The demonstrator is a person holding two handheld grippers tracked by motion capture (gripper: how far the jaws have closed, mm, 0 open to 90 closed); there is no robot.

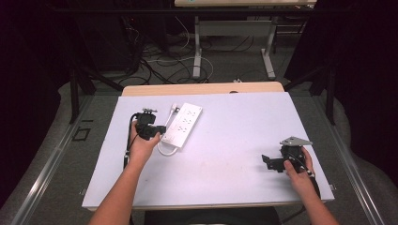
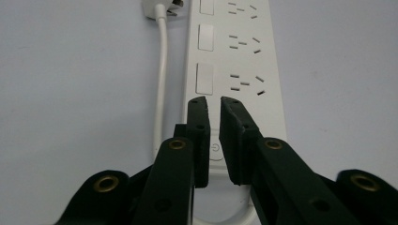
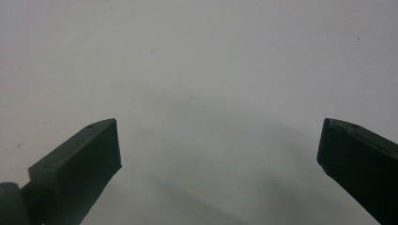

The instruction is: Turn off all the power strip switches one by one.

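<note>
High view:
Desk (image 1: 225,164): white top, with a power strip on its far left part.
Power strip (image 1: 184,123): white, lying slanted, its near end toward the left claw; its white cable (image 1: 165,151) loops off that near end.
Left claw (image 1: 157,131): held in the person's left hand (image 1: 142,145), tips at the near end of the strip.
Right claw (image 1: 268,161): held in the right hand (image 1: 296,176) near the desk's right edge, well apart from the strip, pointing left over bare desk.

Left gripper view:
Left claw (image 2: 213,101): jaws nearly together, only a narrow slit between the tips, nothing gripped in it.
Power button (image 2: 215,149): a small button with a power mark at the strip's near end, seen in the slit between the jaws; whether the tips touch it cannot be told.
Power strip (image 2: 272,70): runs away from the claw, three rows of sockets with white switches beside them.
Cable (image 2: 162,70): lies along the strip's left side, ending at a white plug (image 2: 162,8) at the far end.

Right gripper view:
Right claw (image 3: 218,140): jaws spread wide, holding nothing, bare white desk (image 3: 197,61) below.
</note>
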